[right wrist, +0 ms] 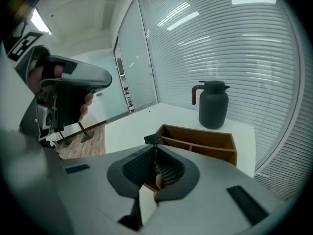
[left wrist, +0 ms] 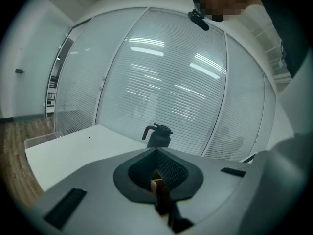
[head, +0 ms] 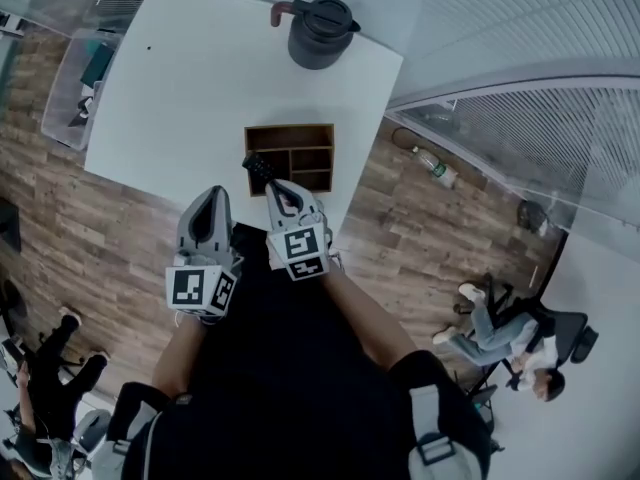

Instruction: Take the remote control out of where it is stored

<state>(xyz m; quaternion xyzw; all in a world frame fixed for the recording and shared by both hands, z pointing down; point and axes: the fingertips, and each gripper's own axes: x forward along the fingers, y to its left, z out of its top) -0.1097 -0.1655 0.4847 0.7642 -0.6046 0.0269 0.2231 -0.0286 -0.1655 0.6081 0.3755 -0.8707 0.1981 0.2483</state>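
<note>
On the left, left gripper [head: 209, 196] clenched on nothing, pads pressed flat together in its own view [left wrist: 156, 153], hanging near the front edge of the white table [head: 190, 88]. Ahead of those jaws, only bare tabletop and, far beyond, a dark jug [head: 322, 33].

Further right, right gripper [head: 275, 186] clamped on the remote control [head: 257, 167], a thin black slab pinched at the very jaw tips and poking forward past them [right wrist: 153, 140]. Just ahead of these jaws and a little to their right, the wooden box [head: 290, 128] with its open compartments.

Judged as mostly done: grasp made, and the remote apparently lifted at the box's near left corner. Hard to tell whether its far end has fully cleared the rim. Likely left to do: drawing it well away from the box, then setting it down.
</note>
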